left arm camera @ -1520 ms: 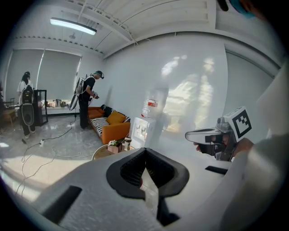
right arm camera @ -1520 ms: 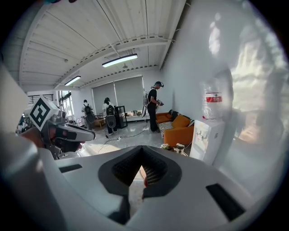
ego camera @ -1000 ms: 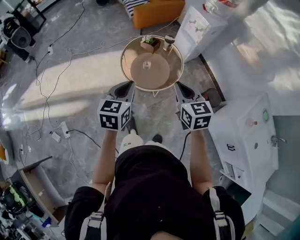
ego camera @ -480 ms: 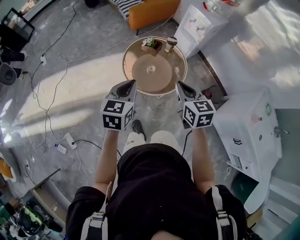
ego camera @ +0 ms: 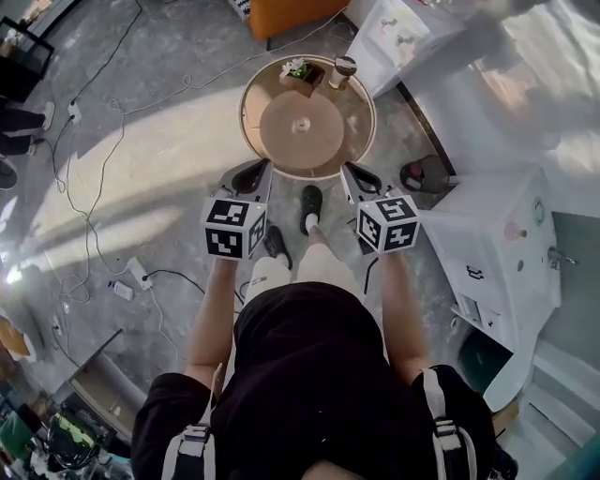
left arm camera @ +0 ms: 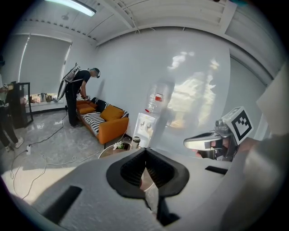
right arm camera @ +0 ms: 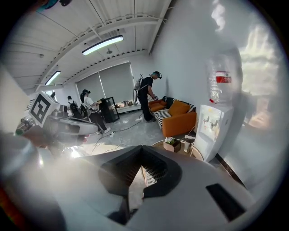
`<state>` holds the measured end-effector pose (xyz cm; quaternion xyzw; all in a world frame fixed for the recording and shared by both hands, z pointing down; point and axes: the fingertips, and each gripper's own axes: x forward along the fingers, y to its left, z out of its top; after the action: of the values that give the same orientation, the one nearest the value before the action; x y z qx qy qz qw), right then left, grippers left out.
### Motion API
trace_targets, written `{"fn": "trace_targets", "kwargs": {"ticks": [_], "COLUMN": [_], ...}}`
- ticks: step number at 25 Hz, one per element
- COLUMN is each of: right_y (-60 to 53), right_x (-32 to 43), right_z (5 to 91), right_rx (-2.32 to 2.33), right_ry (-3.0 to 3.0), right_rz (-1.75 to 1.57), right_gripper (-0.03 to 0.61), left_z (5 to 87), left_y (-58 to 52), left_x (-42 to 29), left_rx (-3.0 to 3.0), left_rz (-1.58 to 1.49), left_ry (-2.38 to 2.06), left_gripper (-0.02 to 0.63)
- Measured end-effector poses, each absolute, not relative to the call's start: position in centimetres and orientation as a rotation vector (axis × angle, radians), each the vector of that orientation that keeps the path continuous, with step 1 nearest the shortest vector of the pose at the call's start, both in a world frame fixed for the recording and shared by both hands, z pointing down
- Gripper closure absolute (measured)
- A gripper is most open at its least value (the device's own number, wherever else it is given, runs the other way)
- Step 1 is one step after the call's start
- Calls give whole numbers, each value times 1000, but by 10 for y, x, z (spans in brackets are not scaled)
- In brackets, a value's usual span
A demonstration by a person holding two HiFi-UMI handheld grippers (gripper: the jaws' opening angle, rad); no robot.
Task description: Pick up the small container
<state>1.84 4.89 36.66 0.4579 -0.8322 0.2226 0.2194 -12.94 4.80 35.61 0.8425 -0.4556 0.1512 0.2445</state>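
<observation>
A small clear container (ego camera: pixel 301 124) stands at the middle of the round wooden table (ego camera: pixel 352 141). Both grippers hover short of the table's near rim, apart from the container. My left gripper (ego camera: pixel 251 172) is at the rim's left and my right gripper (ego camera: pixel 354 174) at its right. Each has its jaws shut with nothing between them. In the left gripper view the shut left gripper (left arm camera: pixel 145 168) hides most of the table (left arm camera: pixel 110 151). The right gripper view shows the right gripper (right arm camera: pixel 142 169) shut below the table (right arm camera: pixel 195 155). Neither gripper view shows the container.
A planter box (ego camera: pixel 300 75) and a lidded cup (ego camera: pixel 341 70) stand at the table's far edge. Behind it are an orange sofa (ego camera: pixel 291 14) and a water dispenser (ego camera: pixel 398 37). A white cabinet (ego camera: pixel 487 244) is at the right. Cables (ego camera: pixel 84 187) run over the floor at left. A person (right arm camera: pixel 146 94) stands by the sofa.
The person has stepped forward, so the table sits nearer the gripper tips. Both grippers have stayed shut and level with each other.
</observation>
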Motion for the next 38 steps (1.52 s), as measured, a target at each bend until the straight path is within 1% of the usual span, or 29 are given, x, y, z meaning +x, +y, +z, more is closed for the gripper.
{"fn": "trace_targets", "kwargs": {"ticks": [6,22,27,38], "right_y": [20,-83,-99,-124], "right_x": [15,28,25,41], "right_z": [394,474,511,620], "right_rx": [1181,854,781,880], "right_ry": [-2316,-2504,-2487,-2412], "right_rz": [616,491,455,548], "right_gripper": [575,574,574,574], "left_z": [366,426,456,546], "left_y": [26,-67,-82,-109], "left_x": [-124,-63,-56,-53], "left_rx": [2275,2147,2106,2054], "left_rz": [419,459,490,544], "left_ry": [-1281,-1418,-1408,-1350], "left_gripper": [595,595,595,595]}}
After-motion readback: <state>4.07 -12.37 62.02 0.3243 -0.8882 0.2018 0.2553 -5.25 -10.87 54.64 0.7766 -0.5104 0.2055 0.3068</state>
